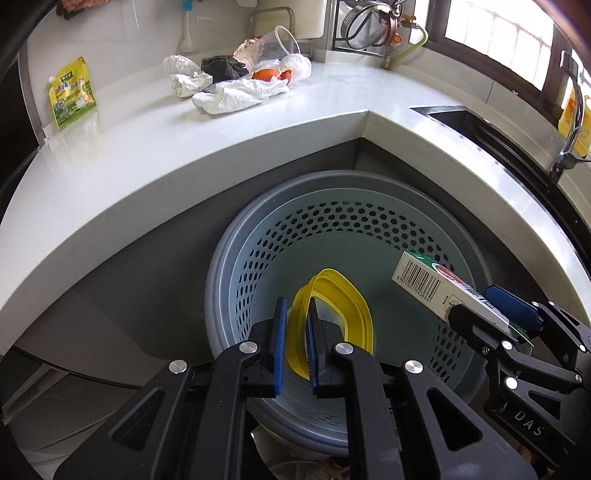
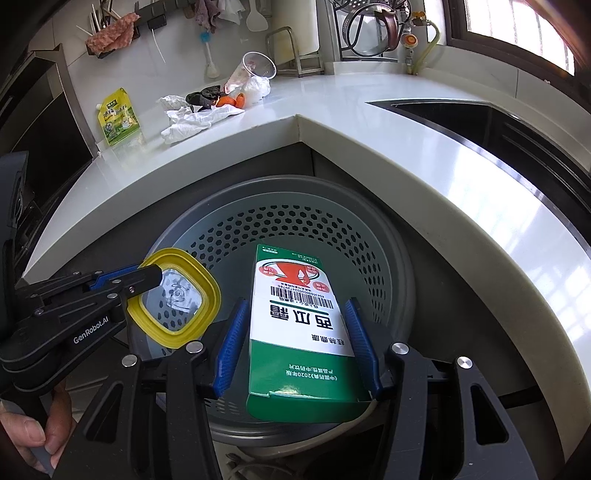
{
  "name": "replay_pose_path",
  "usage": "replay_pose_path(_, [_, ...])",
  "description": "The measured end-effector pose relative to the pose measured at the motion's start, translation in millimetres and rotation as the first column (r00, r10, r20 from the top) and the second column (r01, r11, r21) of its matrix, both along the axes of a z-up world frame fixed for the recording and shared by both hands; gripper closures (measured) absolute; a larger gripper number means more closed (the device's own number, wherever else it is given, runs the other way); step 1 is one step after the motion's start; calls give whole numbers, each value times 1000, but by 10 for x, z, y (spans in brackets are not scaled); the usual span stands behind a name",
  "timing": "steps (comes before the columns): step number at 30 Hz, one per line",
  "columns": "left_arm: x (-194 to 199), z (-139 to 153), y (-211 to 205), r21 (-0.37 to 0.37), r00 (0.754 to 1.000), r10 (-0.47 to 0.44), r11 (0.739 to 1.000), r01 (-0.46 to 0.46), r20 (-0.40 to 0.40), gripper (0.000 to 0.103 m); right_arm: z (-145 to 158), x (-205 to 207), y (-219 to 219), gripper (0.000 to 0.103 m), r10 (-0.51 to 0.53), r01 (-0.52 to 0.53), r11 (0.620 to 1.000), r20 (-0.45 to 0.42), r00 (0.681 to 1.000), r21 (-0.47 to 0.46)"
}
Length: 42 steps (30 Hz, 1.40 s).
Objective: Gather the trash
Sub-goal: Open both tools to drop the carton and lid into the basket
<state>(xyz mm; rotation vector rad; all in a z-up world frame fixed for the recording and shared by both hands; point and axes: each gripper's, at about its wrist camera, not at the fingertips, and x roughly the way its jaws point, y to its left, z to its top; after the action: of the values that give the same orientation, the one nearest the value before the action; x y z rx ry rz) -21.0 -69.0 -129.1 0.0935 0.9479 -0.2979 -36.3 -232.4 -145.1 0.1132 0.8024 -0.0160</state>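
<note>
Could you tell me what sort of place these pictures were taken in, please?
Most likely a home kitchen: a white corner countertop with a sink and faucet, utensils hanging on the tiled wall, and a kettle on a rack.

Left tongs (image 1: 295, 343) and right tongs (image 2: 295, 347): matte black linkage arms with round silver rivets, each ending in ribbed blue pads (image 2: 231, 350). White lettering "GenRobot.AI" marks the left housing. Behind it, bare-skinned fingers (image 2: 40, 435) with trimmed nails.
</note>
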Motion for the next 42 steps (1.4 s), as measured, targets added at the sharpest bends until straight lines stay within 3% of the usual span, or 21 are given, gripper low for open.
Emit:
replay_pose_path(27, [84,-123,57,20,998,27,999,-26,-54,90,-119,30,17,50,-1,0,999,-27,1000,-38])
replay_pose_path(29, [82,-123,65,22,998,29,999,-28,-52,83,-106,25,15,49,-6,4,999,-24,1000,-48])
replay_pose_path(31, [72,-118,70,23,998,36,999,-35,-46,65,-91,17,13,42,-7,6,999,-21,1000,-53])
replay_pose_path(32, [64,-105,75,22,998,42,999,-41,-36,52,-84,8,8,42,-8,7,999,-18,1000,-54])
replay_pose_path(33, [53,-93,82,21,999,45,999,-45,-23,46,-76,4,2,42,-9,8,999,-16,1000,-51])
replay_pose_path(38, [38,-66,75,31,999,46,998,-45,-11,46,-51,-1,-26,41,-14,13,999,-9,1000,-41])
replay_pose_path(42, [33,-62,75,37,999,50,998,-50,-5,36,-42,-19,-44,38,-19,19,999,-4,1000,-34])
